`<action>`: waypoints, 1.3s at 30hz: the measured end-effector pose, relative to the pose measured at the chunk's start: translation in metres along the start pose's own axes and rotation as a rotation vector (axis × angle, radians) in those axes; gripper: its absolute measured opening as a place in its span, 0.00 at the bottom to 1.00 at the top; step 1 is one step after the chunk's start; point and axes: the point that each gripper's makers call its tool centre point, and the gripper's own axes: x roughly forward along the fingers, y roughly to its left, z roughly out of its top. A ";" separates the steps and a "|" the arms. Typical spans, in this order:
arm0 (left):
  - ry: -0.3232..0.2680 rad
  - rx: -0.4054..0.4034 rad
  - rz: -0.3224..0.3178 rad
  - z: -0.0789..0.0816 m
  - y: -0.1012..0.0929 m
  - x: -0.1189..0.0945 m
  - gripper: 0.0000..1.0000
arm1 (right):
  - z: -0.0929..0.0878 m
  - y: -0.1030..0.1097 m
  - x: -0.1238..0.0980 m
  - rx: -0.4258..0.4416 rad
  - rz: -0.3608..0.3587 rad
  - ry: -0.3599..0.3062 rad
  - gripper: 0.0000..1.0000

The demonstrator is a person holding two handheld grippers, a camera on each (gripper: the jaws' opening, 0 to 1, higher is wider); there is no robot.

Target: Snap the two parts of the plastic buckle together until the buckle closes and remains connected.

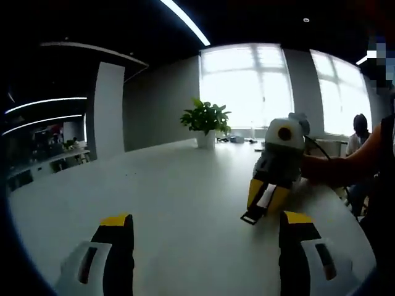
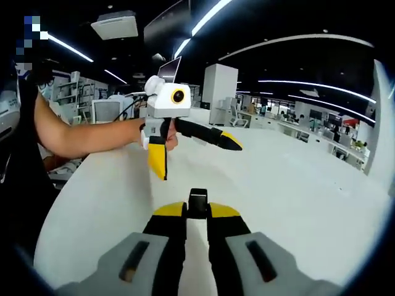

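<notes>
**Black buckle piece held over the white table**

White table (image 1: 185, 203) fills the lower part of the left gripper view. The left gripper (image 1: 207, 231) rises from the bottom of this view with its two yellow-tipped jaws wide apart, and nothing is between them. To the right, the right gripper (image 1: 266, 198) points down toward the table, and its yellow jaws are pressed on a black buckle piece (image 1: 252, 217), which sticks out below the tips, just above the table or touching it; I cannot tell which. A potted plant (image 1: 206, 122) stands far back on the table, before bright windows (image 1: 247, 83).

In the right gripper view, the right gripper (image 2: 197, 209) has its jaws close together, clamped on the buckle piece (image 2: 198, 201), which shows as a small black block between the yellow tips. Beyond it, the left gripper (image 2: 194, 157) is held above the table (image 2: 290, 197) by a person's hand (image 2: 163, 137), its jaws spread open and empty. Desks and office chairs (image 2: 234, 114) stand in the background under long ceiling lights.
</notes>
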 end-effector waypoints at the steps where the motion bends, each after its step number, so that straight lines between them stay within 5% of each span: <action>1: -0.001 0.005 0.011 0.000 0.003 0.000 1.00 | 0.000 -0.003 -0.001 0.004 -0.015 0.001 0.10; 10: -0.027 -0.045 0.150 0.005 0.038 -0.008 1.00 | 0.001 -0.031 -0.010 0.062 -0.138 0.001 0.10; 25: 0.009 -0.128 0.387 -0.010 0.084 -0.025 1.00 | -0.006 -0.069 -0.017 0.055 -0.325 0.010 0.10; 39: 0.027 -0.113 0.421 -0.014 0.088 -0.026 1.00 | -0.016 -0.105 -0.041 0.189 -0.507 0.004 0.10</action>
